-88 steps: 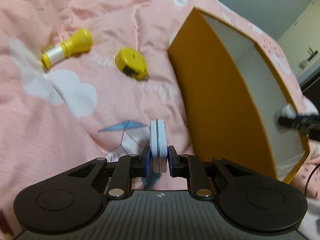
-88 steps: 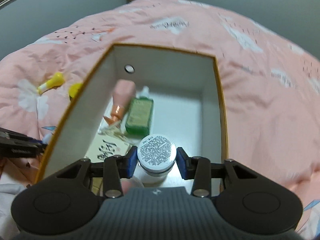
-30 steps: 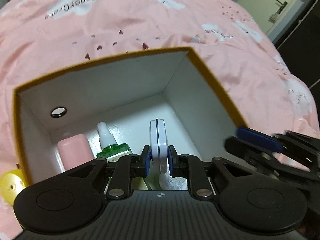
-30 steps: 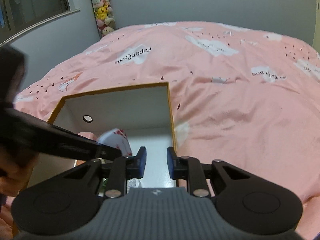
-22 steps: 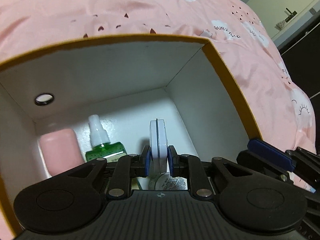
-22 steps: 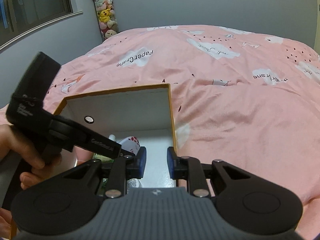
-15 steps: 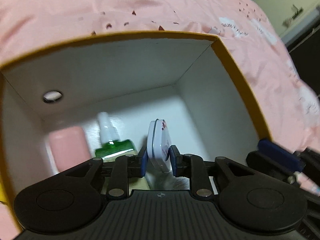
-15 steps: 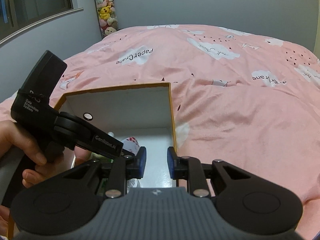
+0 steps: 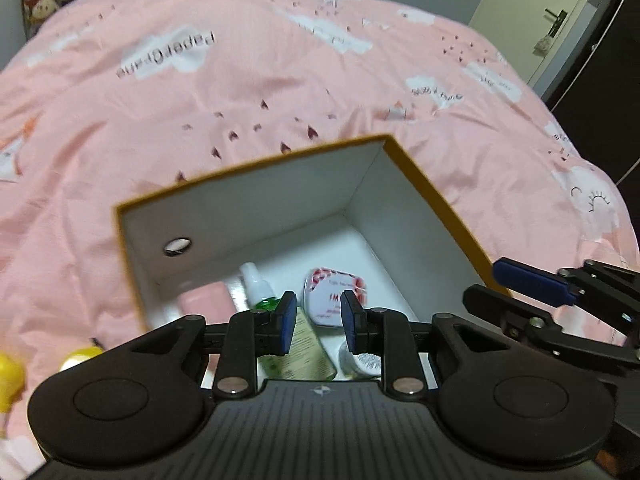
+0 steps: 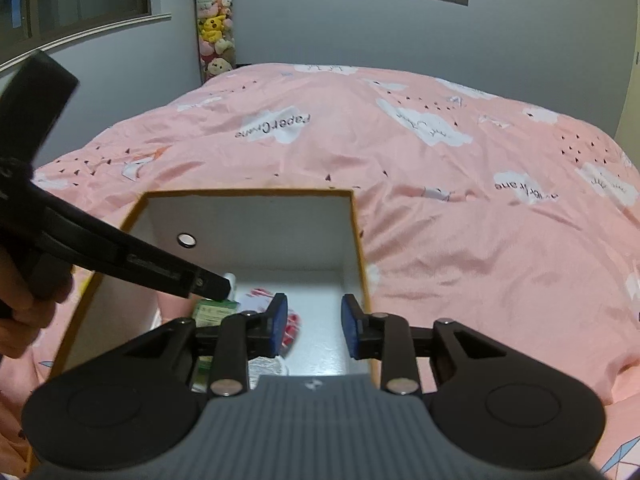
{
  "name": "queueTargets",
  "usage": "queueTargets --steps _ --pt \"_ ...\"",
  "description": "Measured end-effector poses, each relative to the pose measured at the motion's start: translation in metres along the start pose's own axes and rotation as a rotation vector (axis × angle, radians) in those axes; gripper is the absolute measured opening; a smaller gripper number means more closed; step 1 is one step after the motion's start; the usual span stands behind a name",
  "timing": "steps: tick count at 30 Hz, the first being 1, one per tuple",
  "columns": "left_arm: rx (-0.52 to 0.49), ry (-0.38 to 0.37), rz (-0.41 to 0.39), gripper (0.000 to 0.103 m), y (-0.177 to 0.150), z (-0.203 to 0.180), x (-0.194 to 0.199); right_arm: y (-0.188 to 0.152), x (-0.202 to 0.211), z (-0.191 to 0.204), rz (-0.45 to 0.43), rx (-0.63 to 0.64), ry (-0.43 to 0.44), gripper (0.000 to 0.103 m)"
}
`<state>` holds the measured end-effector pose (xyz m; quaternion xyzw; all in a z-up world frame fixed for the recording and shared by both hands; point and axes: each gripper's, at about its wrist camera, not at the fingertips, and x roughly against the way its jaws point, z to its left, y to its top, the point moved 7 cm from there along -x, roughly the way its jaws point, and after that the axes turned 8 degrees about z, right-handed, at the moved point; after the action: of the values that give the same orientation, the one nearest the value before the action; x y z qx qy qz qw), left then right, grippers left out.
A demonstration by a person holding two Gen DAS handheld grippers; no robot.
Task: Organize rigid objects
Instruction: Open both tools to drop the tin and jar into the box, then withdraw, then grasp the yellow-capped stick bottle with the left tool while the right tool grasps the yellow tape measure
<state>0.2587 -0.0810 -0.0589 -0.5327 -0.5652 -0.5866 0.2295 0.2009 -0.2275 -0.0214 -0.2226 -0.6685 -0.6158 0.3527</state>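
Observation:
An orange box (image 9: pixel 436 200) with white inner walls sits on the pink bed; it also shows in the right wrist view (image 10: pixel 356 236). Inside lie a flat white tin with red print (image 9: pixel 332 294), a green spray bottle (image 9: pixel 304 340), a pink tube (image 9: pixel 204 300) and a white jar (image 9: pixel 362 360). My left gripper (image 9: pixel 318 322) is open and empty above the box. My right gripper (image 10: pixel 310 330) is open and empty over the box's near right side. In the right wrist view the tin (image 10: pixel 292 322) is partly hidden behind my left finger pad.
A pink cloud-print duvet (image 10: pixel 460 208) covers the bed all round the box. Yellow objects (image 9: pixel 10 376) lie on the bed at the left edge. The left gripper's arm (image 10: pixel 132 256) crosses the box's left side. Plush toys (image 10: pixel 214 28) hang at the far wall.
My left gripper opened and let go of the white tin, which now lies flat in the box. The left gripper has risen and pulled back. The right gripper stays open.

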Motion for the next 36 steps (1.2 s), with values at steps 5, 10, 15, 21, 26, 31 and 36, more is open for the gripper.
queueTargets --steps 5,10,15,21,26,31,36 --pt "-0.005 0.01 -0.041 0.028 -0.01 0.011 0.033 0.0 0.004 0.018 0.014 0.042 0.027 0.029" --pt "-0.045 0.047 -0.073 0.028 -0.022 0.029 0.07 0.0 0.007 0.044 0.044 0.052 0.111 0.029" --pt "-0.047 0.113 -0.106 0.028 -0.034 0.068 0.113 0.01 0.019 0.08 0.043 0.106 0.221 0.041" --pt "-0.015 0.203 -0.098 0.028 -0.053 0.124 0.144 0.027 0.02 0.136 0.077 0.213 0.365 0.047" --pt "-0.055 0.22 -0.055 0.028 -0.069 0.152 0.146 0.036 0.005 0.184 0.145 0.315 0.413 0.05" --pt "-0.147 0.253 -0.005 0.032 -0.078 0.174 0.137 0.037 -0.017 0.226 0.219 0.386 0.456 0.06" --pt "-0.229 0.256 0.003 0.046 -0.078 0.19 0.117 0.042 -0.054 0.244 0.332 0.346 0.442 0.06"
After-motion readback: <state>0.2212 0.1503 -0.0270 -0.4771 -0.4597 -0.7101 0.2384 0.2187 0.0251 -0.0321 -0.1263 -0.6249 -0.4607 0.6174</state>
